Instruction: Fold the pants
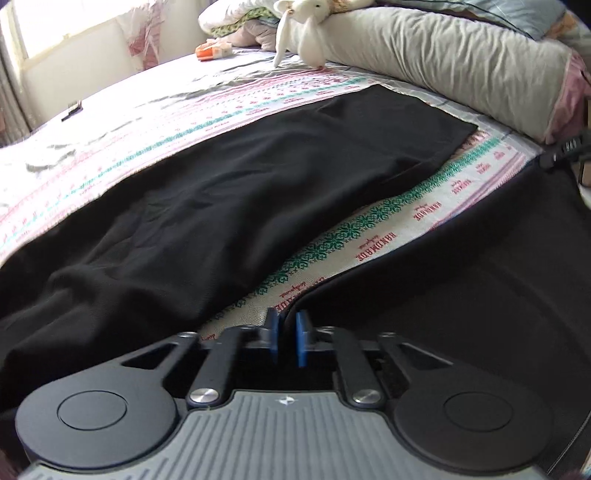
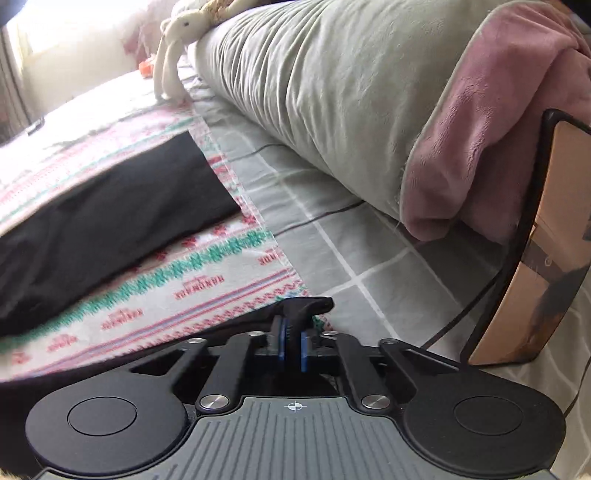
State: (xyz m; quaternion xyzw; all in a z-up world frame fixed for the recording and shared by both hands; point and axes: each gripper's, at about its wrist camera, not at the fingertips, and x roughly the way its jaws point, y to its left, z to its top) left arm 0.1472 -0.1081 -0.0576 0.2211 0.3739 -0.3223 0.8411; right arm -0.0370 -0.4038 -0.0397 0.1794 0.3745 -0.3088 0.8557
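Black pants (image 1: 229,192) lie on a patterned cloth (image 1: 388,221) on the bed. One leg lies flat toward the bolster. The other leg (image 1: 480,280) is lifted at the right. My left gripper (image 1: 287,325) is shut on the edge of this lifted leg, its blue pads (image 1: 302,332) pinching the fabric. In the right wrist view the flat leg (image 2: 110,206) lies at left. My right gripper (image 2: 292,332) is shut on the hem (image 2: 306,304) of the lifted leg, above the cloth's corner.
A long grey bolster (image 1: 443,55) with a pink end (image 2: 498,129) lies along the far side. A white plush rabbit (image 1: 306,29) leans on it. A mirror-like panel (image 2: 535,240) stands at right. An orange item (image 1: 212,51) lies far back.
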